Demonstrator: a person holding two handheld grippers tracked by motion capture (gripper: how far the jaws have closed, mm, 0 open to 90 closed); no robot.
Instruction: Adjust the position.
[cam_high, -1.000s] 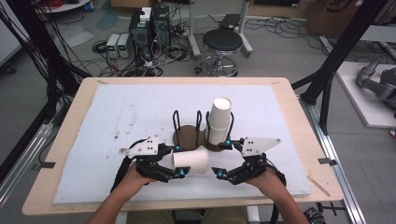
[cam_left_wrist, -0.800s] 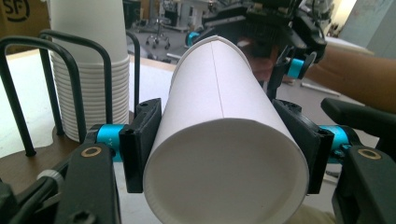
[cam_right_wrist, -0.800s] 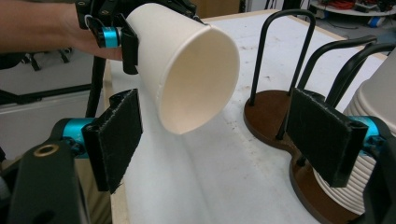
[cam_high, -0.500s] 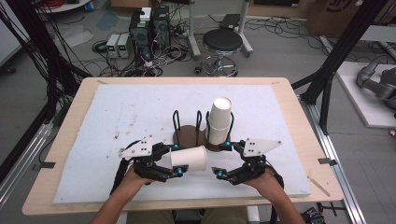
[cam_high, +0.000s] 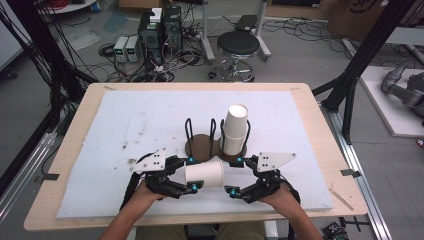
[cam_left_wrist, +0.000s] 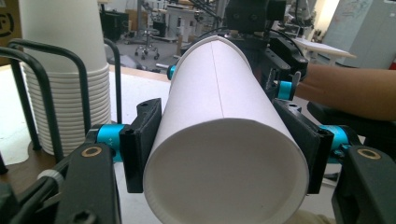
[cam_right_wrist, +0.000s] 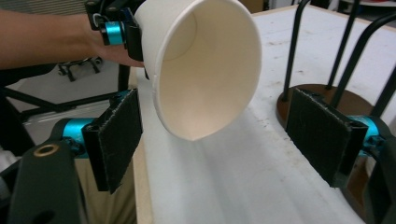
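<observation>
The wire cup holder (cam_high: 216, 142) with its tall stack of cups (cam_high: 235, 131) stands just beyond both tools, blocking the way forward. Between the right tool (cam_high: 233, 176) jaws lies a gap facing the sideways paper cup (cam_high: 204, 174). The bench's (cam_high: 125, 120) left half offers broad passage.

Couldn't see much of the cup stack (cam_left_wrist: 60, 70) behind the wire rack (cam_left_wrist: 46, 93) in the left gripper view; the frame's top edge chopped it off. The paper cup (cam_left_wrist: 224, 154) hid the right gripper (cam_left_wrist: 280, 88), and its near rim ran off the bottom edge.
</observation>
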